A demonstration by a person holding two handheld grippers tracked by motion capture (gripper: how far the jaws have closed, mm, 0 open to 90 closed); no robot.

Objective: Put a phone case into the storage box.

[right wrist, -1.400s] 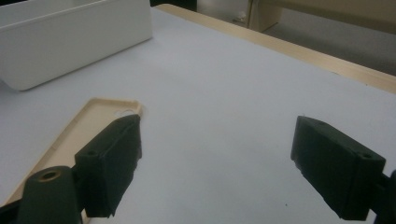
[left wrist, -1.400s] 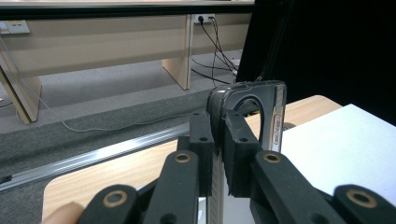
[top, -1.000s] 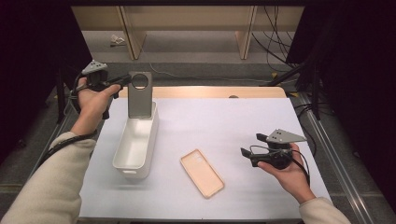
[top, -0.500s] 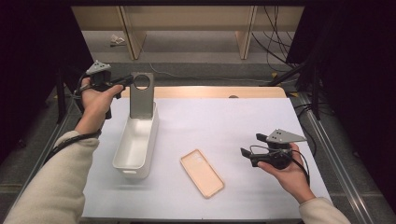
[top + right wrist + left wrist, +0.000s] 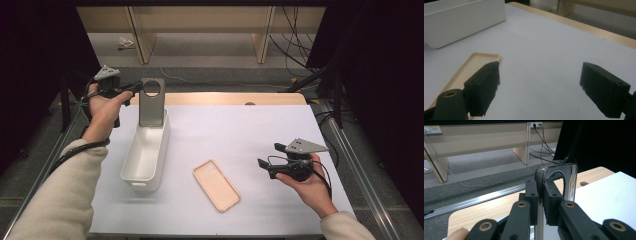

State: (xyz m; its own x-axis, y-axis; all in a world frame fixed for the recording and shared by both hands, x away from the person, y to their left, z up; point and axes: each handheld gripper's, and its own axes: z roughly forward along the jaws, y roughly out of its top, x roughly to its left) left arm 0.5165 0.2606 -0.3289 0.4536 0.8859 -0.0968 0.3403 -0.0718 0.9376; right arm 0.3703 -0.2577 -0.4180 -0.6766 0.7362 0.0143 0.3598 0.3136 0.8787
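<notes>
High view: the left tongs [image 5: 131,88], in the upper left of the frame, pinch the top edge of a grey phone case [image 5: 151,102], which stands upright with its lower end inside the far end of a white bin [image 5: 146,152]. The case has a round cutout near its top. The bin lies lengthwise at left centre on the white worktop [image 5: 240,135]. A beige phone case [image 5: 216,184] lies flat, open side up, at lower centre, just right of the bin and apart from it. The right tongs [image 5: 261,165], at lower right, point left toward the beige case and are spread with nothing between them. Left gripper view: the pads [image 5: 534,200] press on the edge of the grey case. Right gripper view: the spread jaws frame bare worktop, the beige case at lower left.
</notes>
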